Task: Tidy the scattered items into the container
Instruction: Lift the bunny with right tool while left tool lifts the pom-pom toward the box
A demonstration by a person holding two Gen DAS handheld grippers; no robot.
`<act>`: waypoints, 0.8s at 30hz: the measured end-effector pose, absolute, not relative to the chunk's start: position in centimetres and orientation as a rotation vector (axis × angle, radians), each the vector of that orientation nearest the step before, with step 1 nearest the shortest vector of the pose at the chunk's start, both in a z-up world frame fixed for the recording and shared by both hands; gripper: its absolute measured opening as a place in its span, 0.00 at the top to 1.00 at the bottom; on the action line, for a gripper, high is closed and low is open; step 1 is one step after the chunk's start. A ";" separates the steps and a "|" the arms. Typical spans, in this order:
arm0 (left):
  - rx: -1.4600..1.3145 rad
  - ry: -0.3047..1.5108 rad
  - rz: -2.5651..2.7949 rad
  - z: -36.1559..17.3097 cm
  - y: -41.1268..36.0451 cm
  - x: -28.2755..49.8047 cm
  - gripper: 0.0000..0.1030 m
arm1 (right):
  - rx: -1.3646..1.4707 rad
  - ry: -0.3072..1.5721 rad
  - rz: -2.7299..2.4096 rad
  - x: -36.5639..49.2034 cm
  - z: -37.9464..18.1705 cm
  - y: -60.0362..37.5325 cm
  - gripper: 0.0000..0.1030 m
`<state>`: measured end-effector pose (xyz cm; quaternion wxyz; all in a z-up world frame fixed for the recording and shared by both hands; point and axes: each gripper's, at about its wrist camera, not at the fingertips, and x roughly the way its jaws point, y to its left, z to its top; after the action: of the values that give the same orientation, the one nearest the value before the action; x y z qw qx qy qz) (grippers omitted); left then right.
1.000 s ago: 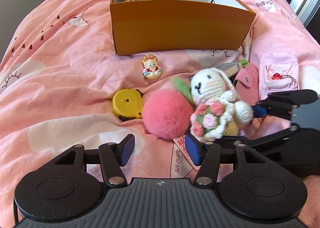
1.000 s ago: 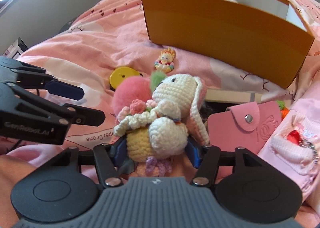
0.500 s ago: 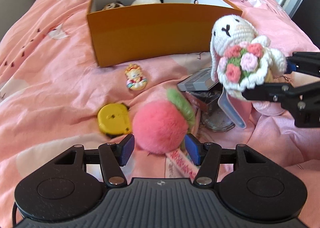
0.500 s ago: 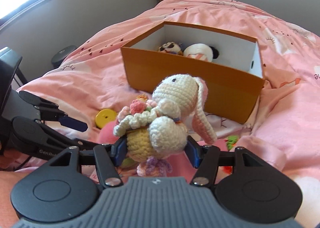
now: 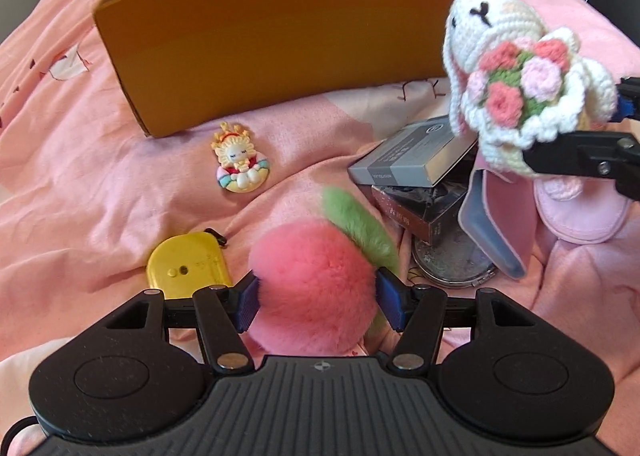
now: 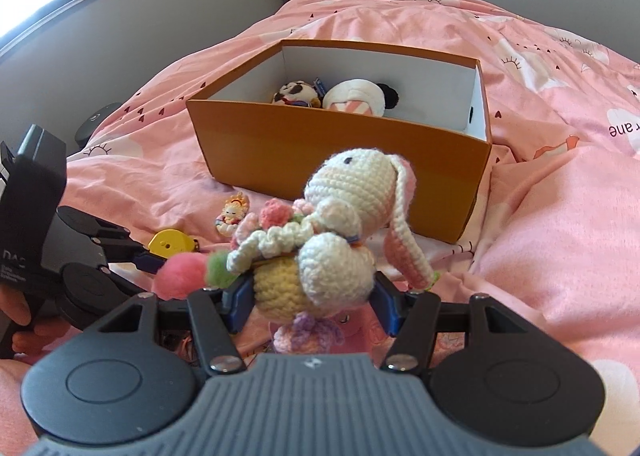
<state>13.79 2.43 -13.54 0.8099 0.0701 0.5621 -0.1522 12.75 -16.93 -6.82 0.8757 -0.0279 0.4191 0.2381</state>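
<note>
A fluffy pink peach plush (image 5: 312, 280) with a green leaf lies on the pink bedspread. My left gripper (image 5: 318, 302) has come down around it. Its jaws are opening, and the blue pads flank the fluff on both sides without squeezing it. My right gripper (image 6: 312, 296) is shut on a white crochet bunny (image 6: 344, 216) with a flower bouquet and holds it in the air. The left wrist view shows the bunny (image 5: 508, 68) at the upper right. The orange cardboard box (image 6: 320, 152) stands open beyond it, with two plush toys (image 6: 352, 96) inside.
On the bedspread lie a yellow tape measure (image 5: 188, 264), a cartoon figure charm (image 5: 240, 164), a grey packet (image 5: 416, 156) on a dark box (image 5: 416, 208), a round metal compact (image 5: 452, 260), a pink wallet (image 5: 508, 208) and a pink pouch (image 5: 580, 212).
My right gripper has lifted the bunny off the bed, up and toward the box. My left gripper has moved forward and down, so the peach now sits between its pads.
</note>
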 end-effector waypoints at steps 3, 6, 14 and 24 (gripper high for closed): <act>0.137 1.218 -0.321 -14.3 2.5 14.1 0.39 | -0.049 0.876 0.498 13.0 -7.0 -17.1 0.39; 0.088 1.212 -0.314 -14.7 3.0 14.4 0.45 | -0.044 0.876 0.501 13.3 -7.3 -17.1 0.39; 0.035 1.160 -0.305 -13.4 4.0 13.8 0.54 | -0.045 0.870 0.504 13.7 -7.2 -17.3 0.39; -0.002 1.063 -0.303 -8.8 4.5 13.6 0.55 | -0.046 0.830 0.505 13.9 -5.7 -17.8 0.39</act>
<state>13.58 4.52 -8.84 0.8513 -0.0011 0.5047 -0.1437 13.93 -17.77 -5.74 0.8840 -0.0222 0.3991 0.2425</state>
